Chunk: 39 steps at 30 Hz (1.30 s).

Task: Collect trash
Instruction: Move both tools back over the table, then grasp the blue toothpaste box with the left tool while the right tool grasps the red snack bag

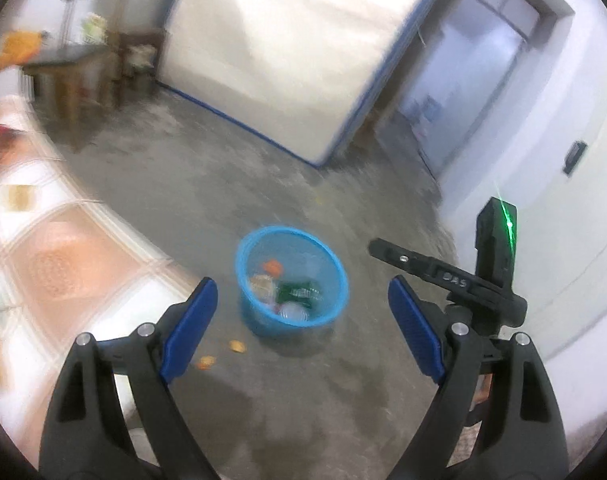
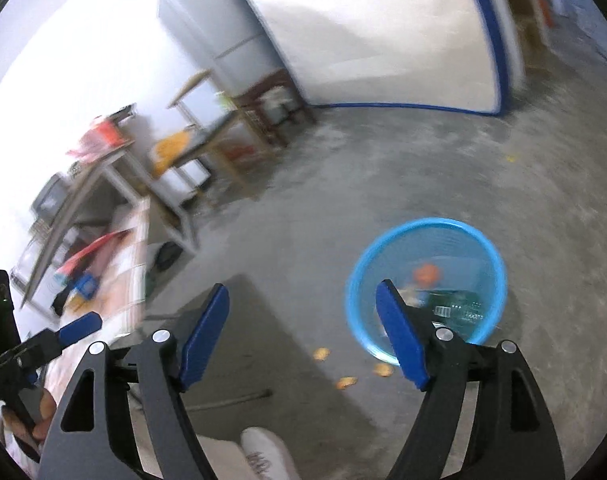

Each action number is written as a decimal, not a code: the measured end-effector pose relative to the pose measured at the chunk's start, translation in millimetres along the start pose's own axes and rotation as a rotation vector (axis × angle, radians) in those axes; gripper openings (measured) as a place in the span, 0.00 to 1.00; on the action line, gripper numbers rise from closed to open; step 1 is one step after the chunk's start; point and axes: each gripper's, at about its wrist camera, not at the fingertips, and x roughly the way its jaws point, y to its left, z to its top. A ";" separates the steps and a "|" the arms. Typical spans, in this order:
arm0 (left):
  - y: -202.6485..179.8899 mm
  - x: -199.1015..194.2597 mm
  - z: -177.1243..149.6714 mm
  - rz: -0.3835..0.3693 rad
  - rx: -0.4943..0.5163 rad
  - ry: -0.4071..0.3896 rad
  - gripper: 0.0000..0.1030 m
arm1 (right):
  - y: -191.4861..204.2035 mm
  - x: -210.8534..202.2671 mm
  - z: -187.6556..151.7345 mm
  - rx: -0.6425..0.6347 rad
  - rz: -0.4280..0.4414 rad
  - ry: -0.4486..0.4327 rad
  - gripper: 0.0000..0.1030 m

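A blue mesh waste basket point(image 1: 327, 256) stands on the concrete floor and holds several pieces of trash: an orange piece, a green wrapper, a clear lid. It also shows in the right wrist view point(image 2: 479, 240). My left gripper point(image 1: 303, 320) is open and empty, high above the basket. My right gripper point(image 2: 303, 332) is open and empty, above the floor left of the basket. The other gripper shows at the right of the left wrist view point(image 1: 455, 276). Small orange scraps point(image 2: 347, 382) lie on the floor by the basket; they also show in the left wrist view point(image 1: 237, 346).
A table with a patterned cloth point(image 1: 63, 264) is at the left. Wooden tables and chairs point(image 2: 231, 132) and a fridge point(image 2: 223, 28) stand along the far wall. A doorway point(image 1: 475, 80) is at the right. A white shoe point(image 2: 263, 456) is below.
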 end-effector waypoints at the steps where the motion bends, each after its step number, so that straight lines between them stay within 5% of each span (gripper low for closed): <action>1: 9.5 -22.0 -3.2 0.039 -0.014 -0.034 0.81 | 14.6 2.7 0.7 -0.019 0.033 0.008 0.72; 13: 113.8 -206.3 -72.2 0.403 -0.242 -0.323 0.81 | 212.4 70.6 -3.5 -0.284 0.383 0.264 0.72; 20: 149.3 -233.2 -101.2 0.549 -0.310 -0.342 0.81 | 291.3 121.8 11.7 -0.232 0.518 0.385 0.72; 30: 167.4 -230.6 -112.7 0.579 -0.326 -0.327 0.81 | 306.1 240.4 35.7 0.148 0.532 0.573 0.68; 36: 172.8 -224.1 -113.2 0.557 -0.323 -0.306 0.81 | 311.5 274.1 22.9 0.245 0.533 0.639 0.51; 39: 174.9 -221.2 -112.1 0.551 -0.317 -0.298 0.81 | 311.5 282.7 17.6 0.279 0.558 0.650 0.32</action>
